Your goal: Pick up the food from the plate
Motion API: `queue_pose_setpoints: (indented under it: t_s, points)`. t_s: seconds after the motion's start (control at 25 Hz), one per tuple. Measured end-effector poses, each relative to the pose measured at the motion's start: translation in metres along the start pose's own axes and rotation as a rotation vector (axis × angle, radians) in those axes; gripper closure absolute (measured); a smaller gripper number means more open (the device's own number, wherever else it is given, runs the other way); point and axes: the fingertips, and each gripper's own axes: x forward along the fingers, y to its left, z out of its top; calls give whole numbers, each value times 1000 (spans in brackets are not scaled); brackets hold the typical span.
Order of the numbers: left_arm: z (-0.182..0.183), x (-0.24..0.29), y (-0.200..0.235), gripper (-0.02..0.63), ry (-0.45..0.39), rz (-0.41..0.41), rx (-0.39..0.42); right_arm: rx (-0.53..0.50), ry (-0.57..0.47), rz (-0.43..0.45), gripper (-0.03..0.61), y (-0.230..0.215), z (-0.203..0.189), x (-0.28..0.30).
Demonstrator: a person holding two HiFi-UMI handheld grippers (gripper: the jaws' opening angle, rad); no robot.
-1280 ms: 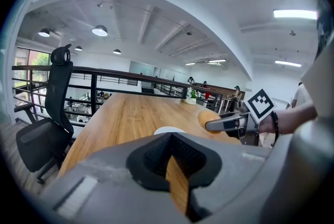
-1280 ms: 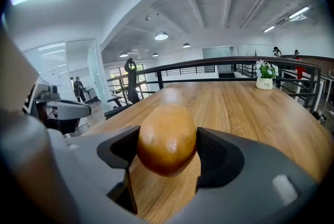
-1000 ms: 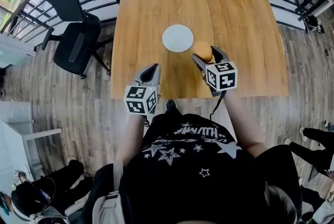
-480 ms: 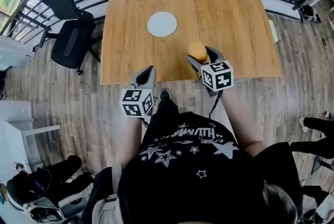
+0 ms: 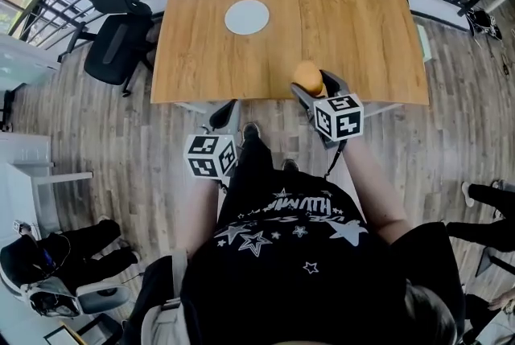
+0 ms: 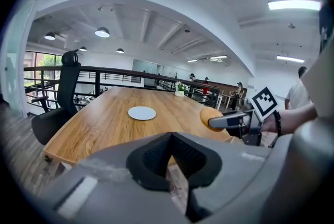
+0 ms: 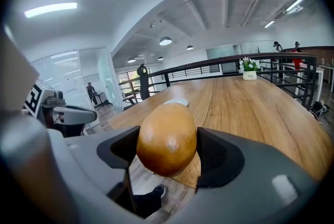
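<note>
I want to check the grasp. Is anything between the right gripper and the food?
Nothing visible. The right gripper holds the round brown food directly between its jaws, with both pads on it, near the table front edge.

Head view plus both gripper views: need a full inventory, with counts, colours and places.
table: 1, light wood, ahead of the person
plate: 1, white, round, left-middle of the table, nothing on it
food: 1, orange-brown, egg-shaped, off the plate, held above the table's near edge
potted plant: 1, green in a white pot, table's far edge
office chair: 1, black, left of the table
floor: grey-brown planks, all around
bystanders: several, room edges, too small to detail
left tongs: 1, grey with black pads, shut and empty, short of the table's near edge
right tongs: 1, grey, shut on the food
forearms: 2, bare, behind the tongs
</note>
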Motion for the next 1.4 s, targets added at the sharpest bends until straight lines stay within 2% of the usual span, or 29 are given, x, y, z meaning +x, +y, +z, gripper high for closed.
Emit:
queue_pose_setpoints:
  t_s: [0.36, 0.68, 0.96, 1.4]
  points:
    - [-13, -16, -8, 612, 1, 22, -13, 9, -9, -42, 236, -9, -11, -14]
    - [-2, -12, 3, 612, -19, -1, 4, -3, -20, -45, 238, 2, -4, -10]
    - [-17, -33, 1, 612, -25, -35, -21, -27, -1, -51, 238, 31, -22, -25]
    - [-46, -107, -1, 612, -23, -52, -25, -40, -4, -65, 238, 94, -42, -64]
